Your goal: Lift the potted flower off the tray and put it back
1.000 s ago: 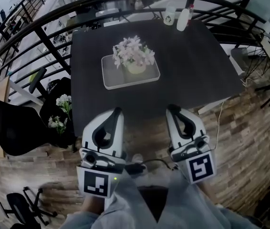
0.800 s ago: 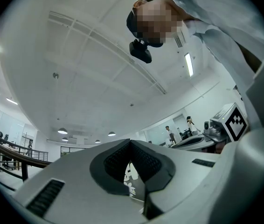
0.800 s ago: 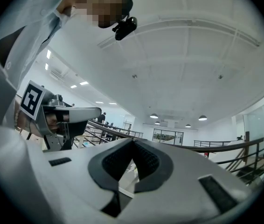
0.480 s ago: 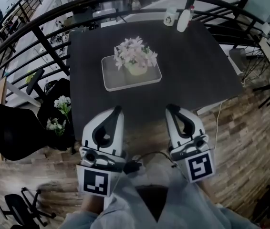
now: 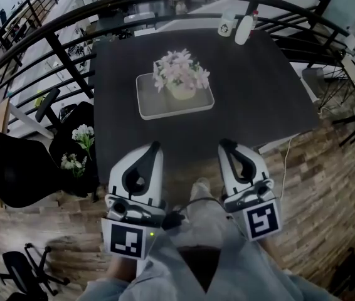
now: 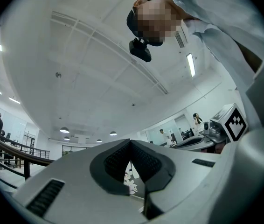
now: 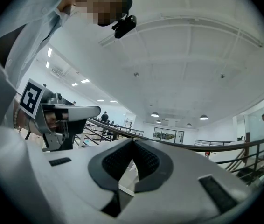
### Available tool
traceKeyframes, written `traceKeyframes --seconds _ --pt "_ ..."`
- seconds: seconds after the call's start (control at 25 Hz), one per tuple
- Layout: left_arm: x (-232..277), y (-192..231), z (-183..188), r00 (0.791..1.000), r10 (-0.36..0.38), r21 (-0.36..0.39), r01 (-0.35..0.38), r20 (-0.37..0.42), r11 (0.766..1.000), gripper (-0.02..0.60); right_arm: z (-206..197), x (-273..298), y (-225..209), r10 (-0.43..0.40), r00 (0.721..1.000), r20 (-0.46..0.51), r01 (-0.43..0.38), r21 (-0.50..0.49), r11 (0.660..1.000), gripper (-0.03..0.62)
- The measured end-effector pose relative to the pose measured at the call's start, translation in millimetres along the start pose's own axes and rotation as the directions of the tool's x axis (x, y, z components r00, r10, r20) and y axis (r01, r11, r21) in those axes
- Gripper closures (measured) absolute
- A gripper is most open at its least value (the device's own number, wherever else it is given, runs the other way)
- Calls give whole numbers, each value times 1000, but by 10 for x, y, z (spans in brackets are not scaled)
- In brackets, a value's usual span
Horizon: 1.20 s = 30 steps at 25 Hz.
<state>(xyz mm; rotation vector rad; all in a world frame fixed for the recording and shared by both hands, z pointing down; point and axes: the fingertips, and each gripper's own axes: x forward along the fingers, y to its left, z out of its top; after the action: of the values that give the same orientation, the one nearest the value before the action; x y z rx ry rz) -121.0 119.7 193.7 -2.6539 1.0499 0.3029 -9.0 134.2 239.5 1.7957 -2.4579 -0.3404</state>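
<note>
The potted flower point(image 5: 180, 77), pale pink blooms in a cream pot, stands on the light grey tray point(image 5: 165, 108) in the middle of the dark table point(image 5: 253, 93). Both grippers hang side by side in front of the table's near edge, well short of the tray. My left gripper point(image 5: 155, 145) is shut and empty. So is my right gripper point(image 5: 224, 143). In the left gripper view the left gripper's point(image 6: 130, 141) tips meet, with a few blooms showing through the hole below them. In the right gripper view the right gripper's point(image 7: 133, 141) jaws are also closed on nothing.
A white bottle point(image 5: 243, 27) and a cup point(image 5: 226, 24) stand at the table's far edge. A curved black railing point(image 5: 52, 42) runs behind and to the left. White flowers point(image 5: 77, 149) sit on the floor at the left beside a black chair point(image 5: 14, 168).
The person's leg has come forward between the two grippers. The grippers, the tray and the flower keep their places.
</note>
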Motion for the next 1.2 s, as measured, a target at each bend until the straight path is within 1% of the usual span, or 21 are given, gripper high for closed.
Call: traceKeyframes --seconds 0.4,0.56,0.76,0.84,0.96,1.04,1.08,1.2 --pt "64 130 -35 999 38 22 -38 -5 999 583 -110 218 -81 25 1000 -4 -25 3 1000 592" --pt "158 208 -98 998 56 26 -55 -18 998 581 -212 364 -157 42 999 -20 -42 4 999 592" --pt "356 260 -209 997 68 30 -68 -28 997 583 -366 531 -317 59 998 -36 -58 33 998 592" --pt "449 282 -254 997 74 29 -73 -34 997 581 -447 602 -379 75 996 -53 -73 39 997 576" --pt "584 310 -320 996 84 29 -82 -44 996 581 -568 709 -474 97 992 -76 -94 44 995 526" --pt "675 343 -370 995 90 28 -89 -48 996 581 -661 795 -532 110 990 -90 -106 52 993 526" --pt "720 362 -397 994 95 27 -94 -50 995 583 -708 841 -557 118 989 -94 -113 56 992 485" --pt "833 408 -477 992 108 25 -107 -58 994 583 -844 960 -625 141 984 -108 -136 56 989 477"
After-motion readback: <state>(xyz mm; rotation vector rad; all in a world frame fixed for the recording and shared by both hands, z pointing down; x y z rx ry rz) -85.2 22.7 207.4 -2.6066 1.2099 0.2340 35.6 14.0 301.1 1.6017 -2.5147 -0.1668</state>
